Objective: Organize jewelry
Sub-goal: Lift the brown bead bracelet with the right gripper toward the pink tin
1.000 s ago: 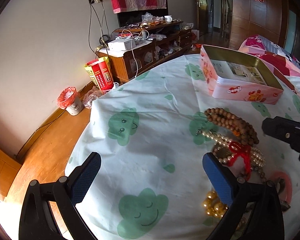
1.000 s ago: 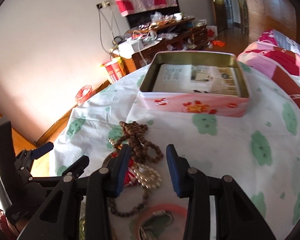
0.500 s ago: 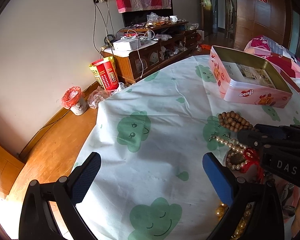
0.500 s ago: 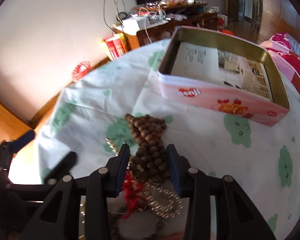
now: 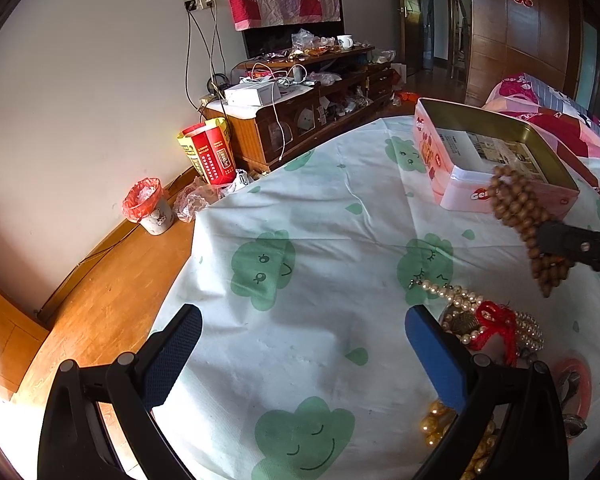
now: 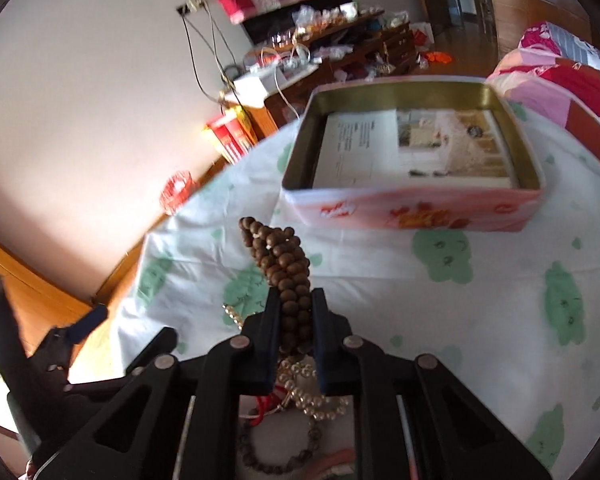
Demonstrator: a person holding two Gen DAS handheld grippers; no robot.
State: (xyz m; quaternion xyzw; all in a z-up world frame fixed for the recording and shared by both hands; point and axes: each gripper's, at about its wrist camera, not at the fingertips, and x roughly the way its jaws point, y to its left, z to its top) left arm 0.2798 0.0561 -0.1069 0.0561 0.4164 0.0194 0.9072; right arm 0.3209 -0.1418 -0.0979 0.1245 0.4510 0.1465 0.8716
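Observation:
My right gripper (image 6: 295, 300) is shut on a brown wooden bead strand (image 6: 281, 258) and holds it above the table; the strand also shows in the left wrist view (image 5: 518, 204), hanging from the right gripper (image 5: 548, 240). An open pink tin (image 6: 416, 210) with paper inside stands beyond it, also in the left wrist view (image 5: 460, 176). A pile of jewelry lies below: a pearl strand (image 5: 456, 294), a red knot (image 5: 496, 324), gold beads (image 5: 434, 424). My left gripper (image 5: 300, 344) is open and empty over the cloth, left of the pile.
The table wears a white cloth with green clouds (image 5: 300, 240). A pink bangle (image 5: 580, 376) lies at the right. Beyond the table's left edge are a wooden floor, a red-lined bin (image 5: 148, 208) and a cluttered cabinet (image 5: 300, 112).
My right gripper closed on the wooden bead strand and lifted it off the pile towards the tin. My left gripper stayed open and drew back slightly.

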